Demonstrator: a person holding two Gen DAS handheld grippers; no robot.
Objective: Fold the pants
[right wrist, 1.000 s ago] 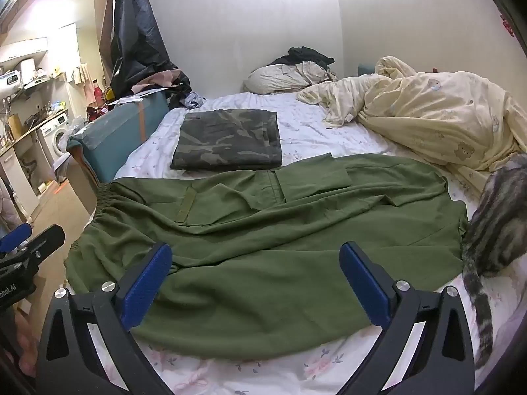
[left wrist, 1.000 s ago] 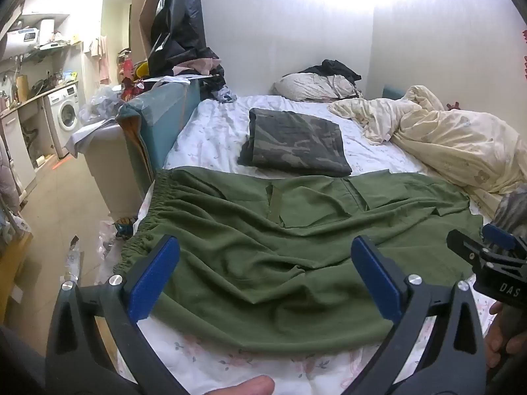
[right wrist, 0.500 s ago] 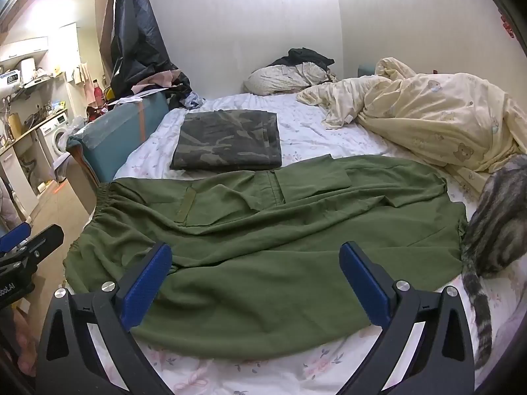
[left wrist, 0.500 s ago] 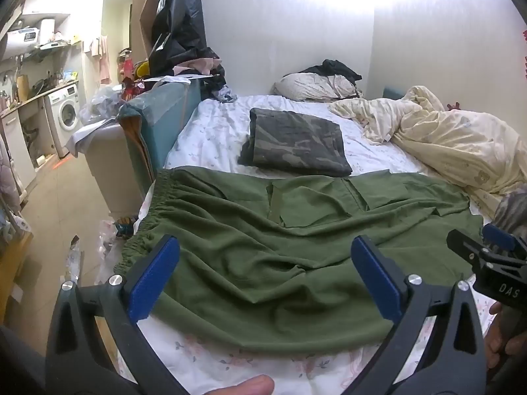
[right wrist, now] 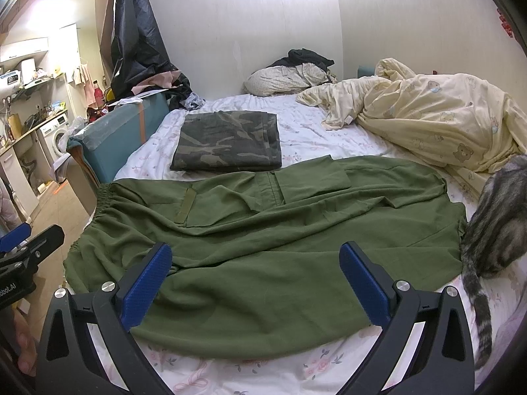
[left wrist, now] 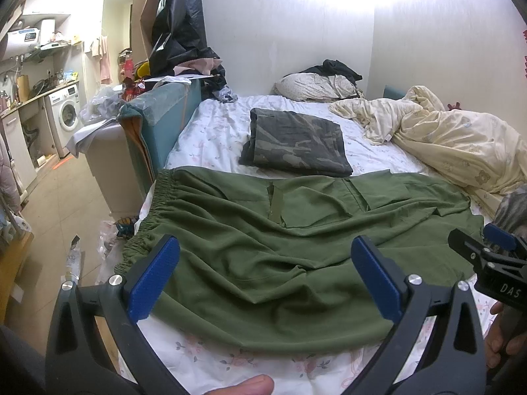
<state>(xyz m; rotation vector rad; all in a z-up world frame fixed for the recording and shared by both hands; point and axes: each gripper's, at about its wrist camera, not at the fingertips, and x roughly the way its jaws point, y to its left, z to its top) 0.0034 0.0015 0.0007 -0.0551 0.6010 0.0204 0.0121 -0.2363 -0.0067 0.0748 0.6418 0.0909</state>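
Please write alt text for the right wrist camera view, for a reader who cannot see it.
Green pants lie spread, not yet folded, across a bed, seen between the open right gripper. Folded camouflage pants lie behind them, and a grey striped cat sits at their right end.

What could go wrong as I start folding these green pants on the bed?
The cat sits against the right end of the green pants, so a pull there may disturb it or snag. The waistband lies at the bed edge and could slide off.
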